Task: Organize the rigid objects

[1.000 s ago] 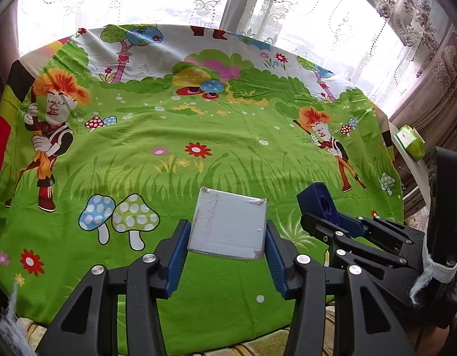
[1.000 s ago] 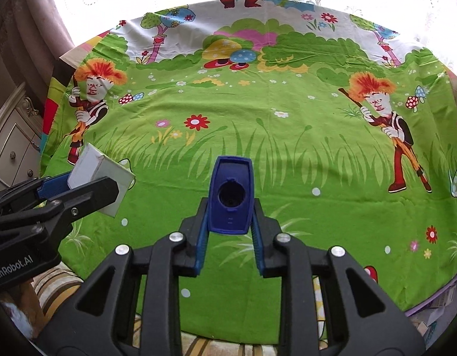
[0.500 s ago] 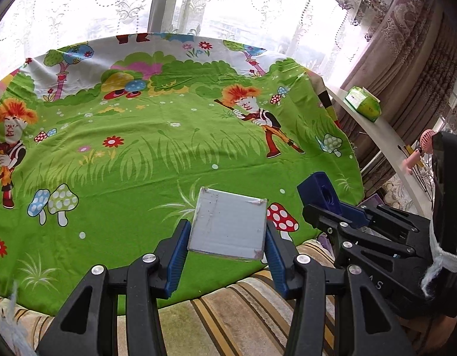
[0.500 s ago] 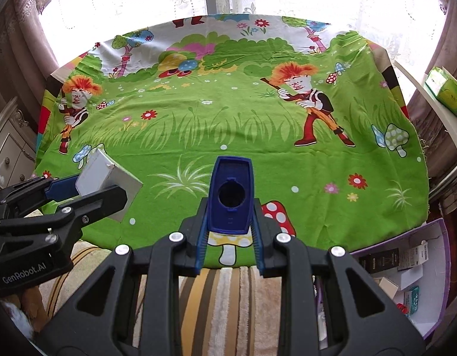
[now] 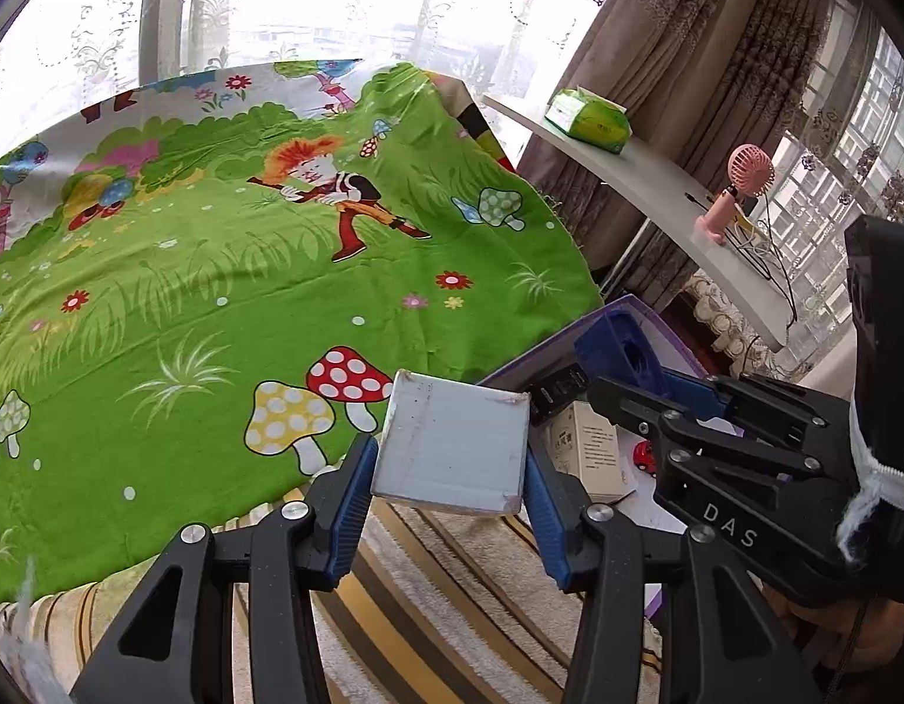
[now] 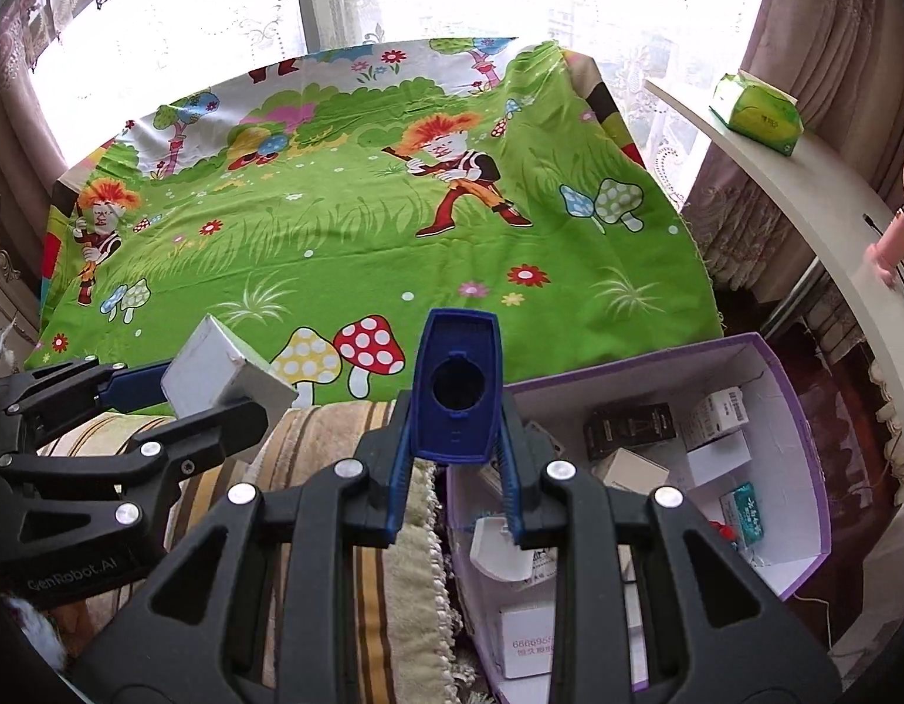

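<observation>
Purple cardboard walls of an open storage box (image 6: 795,387) now fill the near right of the right wrist view; a second ago both cameras faced only the green cartoon bedsheet (image 6: 358,223), so both hand-held grippers have swung right and back off the bed toward the box. That suggests the carry is nearly over and the drop comes next.

The left hand-held gripper (image 5: 449,469) is clamped on a flat grey-white box (image 5: 452,446), held in the air over the striped blanket (image 5: 452,581) at the bed's near edge, just left of the storage box. The right hand-held gripper (image 6: 454,457) is closed on a blue plastic piece with a round hole (image 6: 457,387), poised above the storage box's near left corner.

Inside the storage box lie several small cartons: a black one (image 6: 630,428), white ones (image 6: 715,410), a teal packet (image 6: 745,513), a white carton with printed digits (image 6: 525,642) and something small and red (image 5: 645,456). There looks to be free floor in the middle for both items.
</observation>
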A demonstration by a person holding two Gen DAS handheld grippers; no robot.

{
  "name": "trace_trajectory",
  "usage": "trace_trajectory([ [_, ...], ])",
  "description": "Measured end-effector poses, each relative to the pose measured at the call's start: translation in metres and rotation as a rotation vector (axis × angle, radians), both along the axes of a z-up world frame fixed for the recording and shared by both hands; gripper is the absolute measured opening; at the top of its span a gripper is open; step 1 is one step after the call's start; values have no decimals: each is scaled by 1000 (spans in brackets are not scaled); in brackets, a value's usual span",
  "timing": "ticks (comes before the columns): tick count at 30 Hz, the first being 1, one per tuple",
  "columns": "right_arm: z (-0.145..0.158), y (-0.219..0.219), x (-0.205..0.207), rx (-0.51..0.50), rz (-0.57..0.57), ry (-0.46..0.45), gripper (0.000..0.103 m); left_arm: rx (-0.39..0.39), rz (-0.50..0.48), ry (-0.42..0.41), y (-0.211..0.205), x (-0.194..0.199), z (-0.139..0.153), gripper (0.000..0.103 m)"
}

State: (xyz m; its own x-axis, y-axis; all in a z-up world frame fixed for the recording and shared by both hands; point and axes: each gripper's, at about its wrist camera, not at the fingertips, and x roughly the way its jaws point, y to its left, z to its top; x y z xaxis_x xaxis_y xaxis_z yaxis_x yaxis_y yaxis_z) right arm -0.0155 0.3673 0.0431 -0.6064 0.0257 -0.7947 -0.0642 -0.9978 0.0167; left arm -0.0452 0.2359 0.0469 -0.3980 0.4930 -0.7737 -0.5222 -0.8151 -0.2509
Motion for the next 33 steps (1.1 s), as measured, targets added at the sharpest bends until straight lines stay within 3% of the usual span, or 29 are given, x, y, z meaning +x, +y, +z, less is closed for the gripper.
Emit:
trace_trajectory([
  [8, -9, 69, 38, 4, -147, -28, 30, -22, -102, -6, 57, 21, -3, 50],
  [15, -14, 104, 55, 1, -213, -34, 30, -24, -155, -25, 84, 34, -8, 51],
  [18, -14, 109, 60, 0, -227, -29, 30, -35, -156, -30, 88, 36, -11, 64],
  [21, -15, 111, 64, -3, -239, -32, 40, -45, -146, -20, 87, 40, -11, 71],
  [23, -14, 111, 69, -7, -244, -28, 55, -47, -141, -23, 84, 41, -12, 79],
  [25, -12, 111, 75, -10, -249, -21, 60, -44, -144, -34, 82, 42, -14, 79],
  [29, -10, 109, 91, 4, -258, -23, 64, -52, -149, -59, 79, 50, -20, 84],
  [33, -13, 107, 111, 23, -268, -41, 65, -72, -154, -141, 78, 55, -39, 85],
])
